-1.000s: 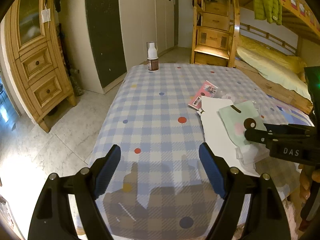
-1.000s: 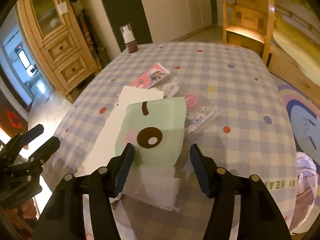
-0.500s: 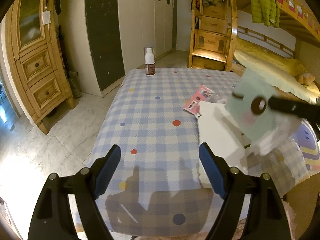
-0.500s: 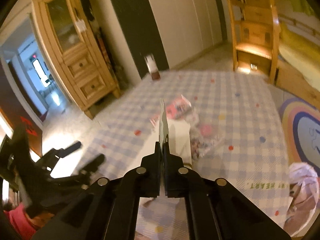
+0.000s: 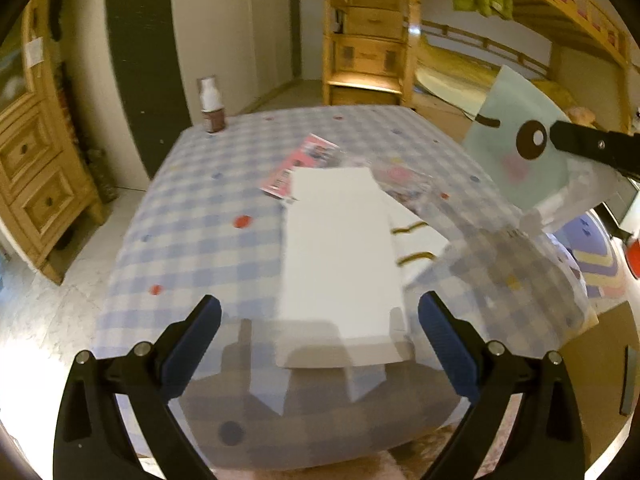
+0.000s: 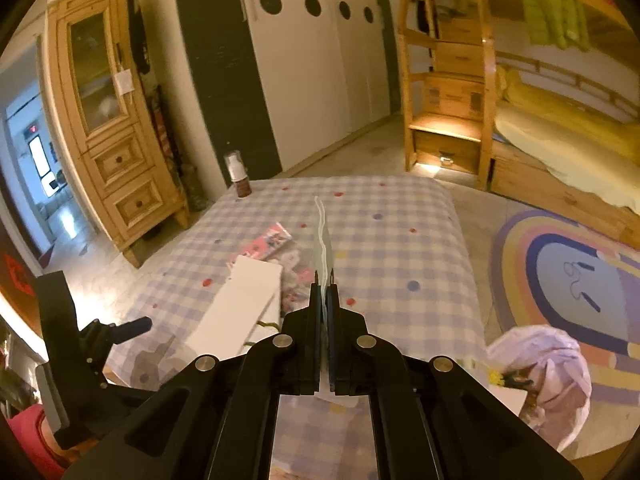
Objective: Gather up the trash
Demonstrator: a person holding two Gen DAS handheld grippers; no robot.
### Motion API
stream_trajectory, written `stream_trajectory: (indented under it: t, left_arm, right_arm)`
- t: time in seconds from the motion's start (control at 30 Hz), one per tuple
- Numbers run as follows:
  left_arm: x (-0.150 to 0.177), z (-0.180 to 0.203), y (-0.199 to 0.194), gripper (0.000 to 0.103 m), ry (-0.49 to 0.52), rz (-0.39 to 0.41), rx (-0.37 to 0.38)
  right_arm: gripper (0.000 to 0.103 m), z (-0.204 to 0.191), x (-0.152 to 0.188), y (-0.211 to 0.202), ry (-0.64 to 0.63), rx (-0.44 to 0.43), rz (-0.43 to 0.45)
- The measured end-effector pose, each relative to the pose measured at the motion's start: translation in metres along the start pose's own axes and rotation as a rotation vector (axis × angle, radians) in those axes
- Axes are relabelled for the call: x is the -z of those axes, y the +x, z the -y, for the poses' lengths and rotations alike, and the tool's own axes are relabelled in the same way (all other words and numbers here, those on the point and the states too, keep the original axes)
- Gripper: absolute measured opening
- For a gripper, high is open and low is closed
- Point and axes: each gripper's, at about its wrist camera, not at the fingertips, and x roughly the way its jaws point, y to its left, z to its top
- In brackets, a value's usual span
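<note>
One flat mint-green plastic pouch (image 5: 516,152) clamped in right gripper (image 6: 324,280) jaws, left gripper (image 5: 320,332) jaws just opened wide, empty, above smooth white rectangular card (image 5: 340,256), checked bench (image 5: 192,216).

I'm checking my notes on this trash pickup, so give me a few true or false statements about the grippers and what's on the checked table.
1. The right gripper is shut on the mint green packet. True.
2. The left gripper grips the white box. False: its jaws are open and hold nothing.
3. The brown bottle lies on its side. False: it stands upright.
4. The pink wrapper lies on the checked tablecloth. True.
</note>
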Motion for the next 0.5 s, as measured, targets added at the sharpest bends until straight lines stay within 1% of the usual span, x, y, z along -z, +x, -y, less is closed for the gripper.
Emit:
stream_trajectory:
  t: [0.07,0.17,0.23,0.27,0.33,0.4,0.43,0.47,0.5]
  left_arm:
    - [0.0,0.003,0.007,0.096,-0.004,-0.016,-0.009]
    - [-0.001,0.002,0.019,0.096,-0.03,-0.052,-0.001]
    - [0.0,0.003,0.028,0.096,-0.031,-0.096,-0.012]
    - [0.001,0.005,0.028,0.095,-0.019,-0.091,-0.023]
    - [0.001,0.006,0.028,0.094,-0.021,-0.096,-0.019]
    - [0.001,0.006,0.027,0.088,-0.017,-0.086,-0.019]
    - [0.001,0.006,0.026,0.08,-0.015,-0.082,-0.02]
    - [0.001,0.006,0.024,0.076,-0.011,-0.08,-0.019]
    - [0.001,0.007,0.024,0.075,-0.004,-0.082,-0.017]
  right_arm:
    - [0.002,0.004,0.003,-0.002,0.009,0.007,0.003]
    - [0.002,0.007,0.005,-0.004,0.015,0.012,0.002]
    - [0.002,0.01,0.007,-0.006,0.02,0.013,0.004]
    - [0.002,0.011,0.007,-0.006,0.022,0.013,0.006]
    - [0.002,0.013,0.008,-0.007,0.028,0.012,0.008]
    - [0.002,0.013,0.009,-0.008,0.031,0.009,0.009]
    - [0.002,0.014,0.009,-0.008,0.033,0.005,0.007]
    - [0.002,0.014,0.009,-0.008,0.033,0.006,0.006]
    - [0.002,0.014,0.009,-0.008,0.034,0.006,0.006]
